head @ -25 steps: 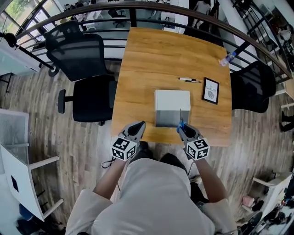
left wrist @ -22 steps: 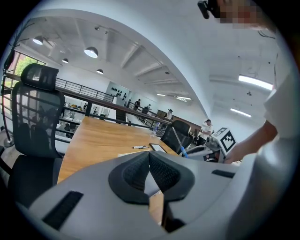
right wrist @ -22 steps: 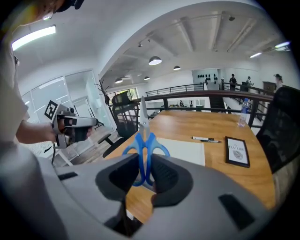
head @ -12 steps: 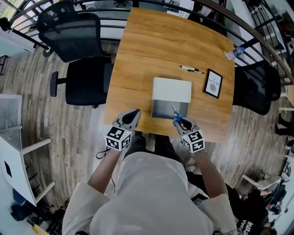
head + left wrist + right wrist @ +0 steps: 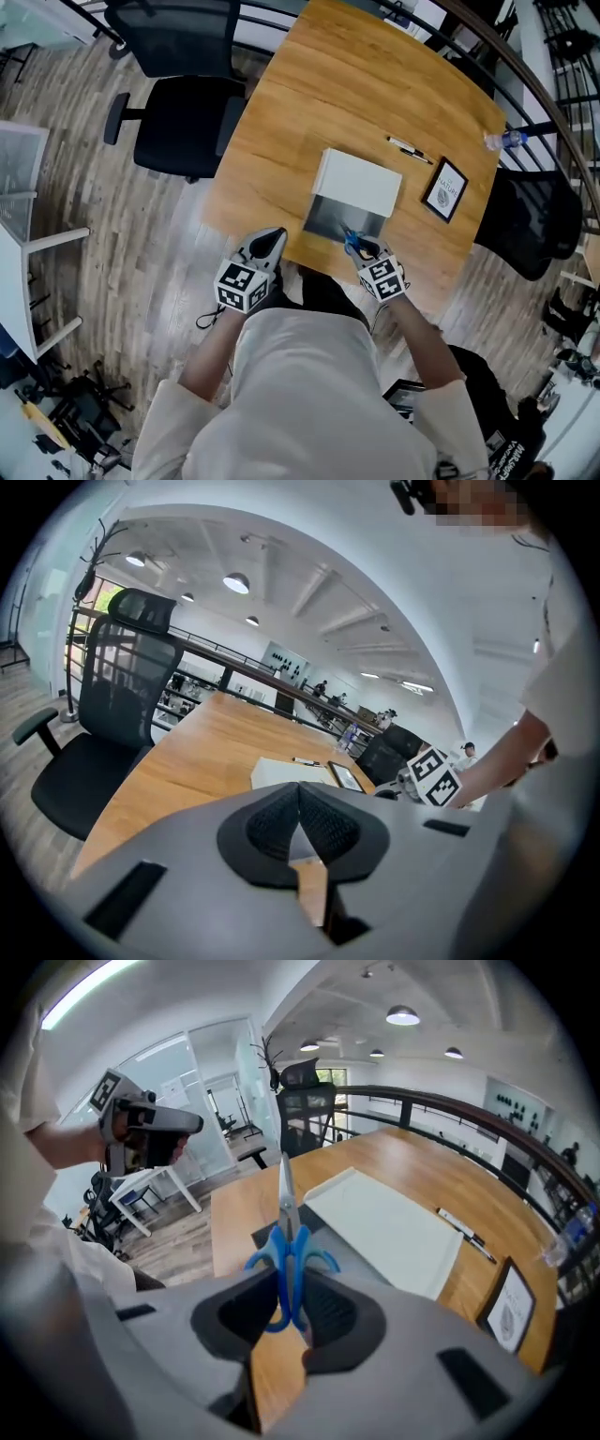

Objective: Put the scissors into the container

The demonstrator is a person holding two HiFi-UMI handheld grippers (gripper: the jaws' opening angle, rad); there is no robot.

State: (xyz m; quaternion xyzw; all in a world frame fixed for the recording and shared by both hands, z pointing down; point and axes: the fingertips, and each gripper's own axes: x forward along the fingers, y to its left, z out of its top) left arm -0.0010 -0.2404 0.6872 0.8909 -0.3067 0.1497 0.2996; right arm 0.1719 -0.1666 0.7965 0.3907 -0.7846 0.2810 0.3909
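Note:
Blue-handled scissors (image 5: 286,1241) stand between the pads of my right gripper (image 5: 286,1290), blades closed and pointing away from me. In the head view the right gripper (image 5: 364,251) is shut on the scissors (image 5: 352,241) at the near edge of the grey open container (image 5: 330,217); the blade tips reach over it. A white lid (image 5: 361,181) lies against the container's far side, and the lid (image 5: 384,1227) shows beyond the blades in the right gripper view. My left gripper (image 5: 270,244) hovers at the table's front edge, left of the container, with pads meeting and nothing between them (image 5: 299,819).
On the wooden table (image 5: 281,141) beyond the lid lie a pen (image 5: 410,150) and a small framed card (image 5: 445,189); a water bottle (image 5: 506,141) stands at the far right edge. Black office chairs (image 5: 183,122) stand left and right (image 5: 530,225). A railing runs behind.
Both grippers have come down toward the table. The right one has carried the scissors forward, so the blades now reach over the container's near edge. The head camera has tilted.

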